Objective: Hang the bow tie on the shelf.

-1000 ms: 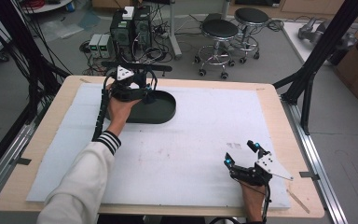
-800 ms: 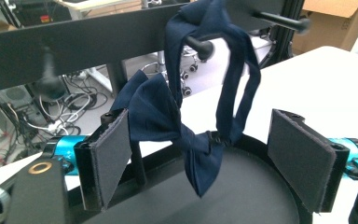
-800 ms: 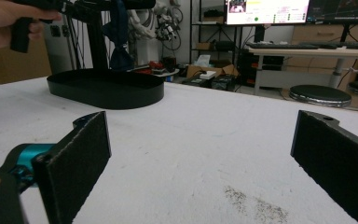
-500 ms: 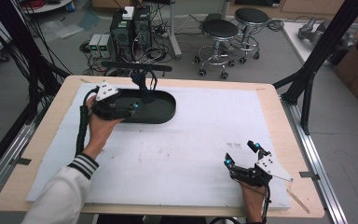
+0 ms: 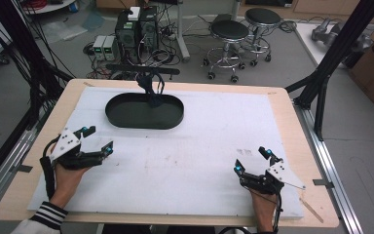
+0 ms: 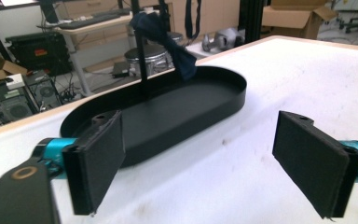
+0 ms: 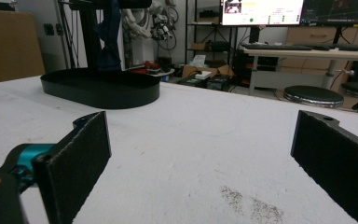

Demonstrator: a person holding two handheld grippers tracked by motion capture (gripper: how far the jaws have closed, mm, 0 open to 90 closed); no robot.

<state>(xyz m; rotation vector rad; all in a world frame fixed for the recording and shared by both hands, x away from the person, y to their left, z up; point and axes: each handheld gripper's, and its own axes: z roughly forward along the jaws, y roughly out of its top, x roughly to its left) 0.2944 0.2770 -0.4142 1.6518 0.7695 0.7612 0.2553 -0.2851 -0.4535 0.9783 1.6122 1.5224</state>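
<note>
Left gripper (image 5: 96,139) near the left edge of the white table cover (image 5: 199,161), jaws spread wide, nothing between them; the hand (image 5: 68,173) holding it comes up from the bottom left, striped cuff at the wrist. Right gripper (image 5: 252,159) near the bottom right of the cover, jaws also spread wide and empty, grey three-cornered plate on top.

Black oval tray (image 5: 144,111) lies ahead of the left gripper and a bit to its right, well apart from it; from the right gripper it is far ahead and off to the left. In the left gripper view the tray (image 6: 168,107) sits just beyond the two black pads (image 6: 100,158), flat on the cover. A thin black stand (image 6: 142,65) rises at the tray's far rim, and a dark blue cloth (image 6: 170,44) hangs from its top over the tray. In the high view the cloth (image 5: 151,92) is at the far rim of the tray.

In the right gripper view the tray (image 7: 102,87) is well ahead on the left, cloth (image 7: 108,42) hanging above it; dark speckled smudge on the cover (image 7: 251,203) just ahead between the jaws

Two stools (image 5: 243,29) and computer boxes (image 5: 134,29) on the floor beyond the table
</note>
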